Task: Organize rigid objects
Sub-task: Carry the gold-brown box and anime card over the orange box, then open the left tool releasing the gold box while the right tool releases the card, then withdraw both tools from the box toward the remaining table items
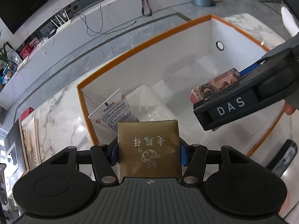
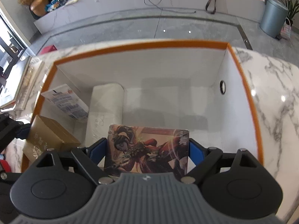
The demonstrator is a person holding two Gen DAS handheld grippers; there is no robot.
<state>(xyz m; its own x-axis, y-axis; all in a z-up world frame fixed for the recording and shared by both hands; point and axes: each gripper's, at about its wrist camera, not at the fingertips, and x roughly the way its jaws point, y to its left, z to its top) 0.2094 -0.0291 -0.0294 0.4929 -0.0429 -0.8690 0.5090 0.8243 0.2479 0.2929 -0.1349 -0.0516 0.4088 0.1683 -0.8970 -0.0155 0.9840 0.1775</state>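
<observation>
A gold box [image 1: 148, 150] with stamped characters sits between the blue pads of my left gripper [image 1: 148, 152], which is shut on it above the near left corner of the orange-rimmed white bin [image 1: 130, 49]. My right gripper [image 2: 148, 149] is shut on a card box [image 2: 147, 149] printed with a red-robed figure, held over the bin's near side. In the left wrist view that card box [image 1: 214, 87] and the right gripper [image 1: 241, 100] hang at the right. In the right wrist view the gold box [image 2: 48, 136] shows at the left. Inside the bin [image 2: 142, 43] lie a white box [image 2: 106, 108] and a printed carton [image 2: 67, 102].
The bin stands on a white marble table [image 2: 276, 97]. A framed picture [image 1: 12, 153] and a wooden board [image 1: 30, 141] lie at the table's left. A dark remote-like object [image 1: 284, 158] lies to the bin's right. Grey floor, a marble ledge and a grey trash can [image 2: 272, 16] lie beyond.
</observation>
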